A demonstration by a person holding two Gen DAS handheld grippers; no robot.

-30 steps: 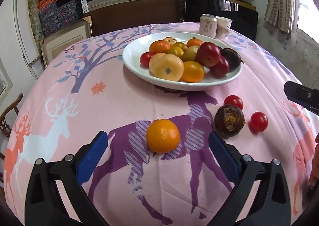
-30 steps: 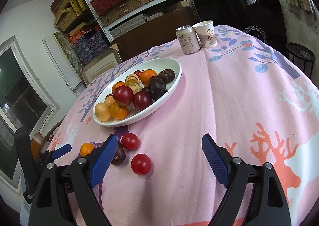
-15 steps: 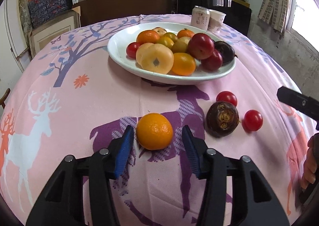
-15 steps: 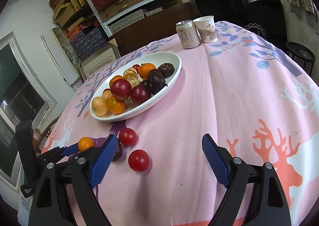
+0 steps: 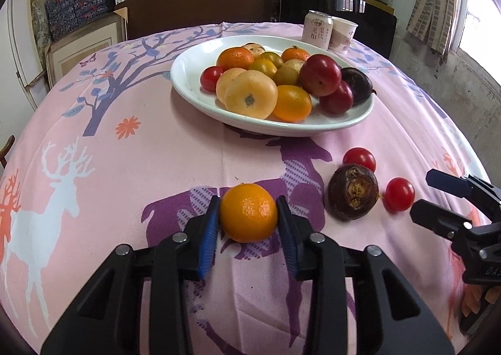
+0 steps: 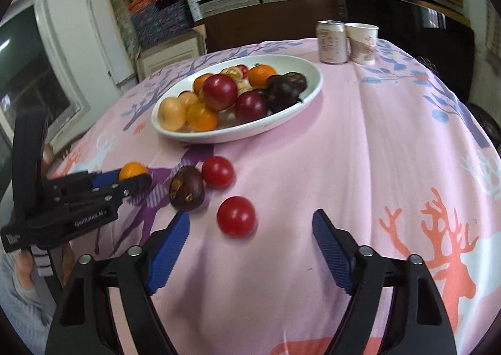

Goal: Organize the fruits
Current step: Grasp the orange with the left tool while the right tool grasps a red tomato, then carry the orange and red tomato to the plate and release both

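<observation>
Tablecloth (image 5: pixel 175 160) unchanged; left gripper (image 5: pixel 247 217) just closed onto orange (image 5: pixel 248 212)

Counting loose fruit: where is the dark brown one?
In the left wrist view the dark brown fruit lies on the tablecloth right of centre, between two red tomatoes, below the plate.

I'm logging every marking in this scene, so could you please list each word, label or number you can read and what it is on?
"GenRobot.AI": white print on the body of the left claw, seen from the right wrist.
"DA...": cut-off letters on the body of the right claw, seen from the left wrist.
Can: Chinese characters, too small to read surely.
Paper cup: red Chinese characters, too small to read.
</observation>
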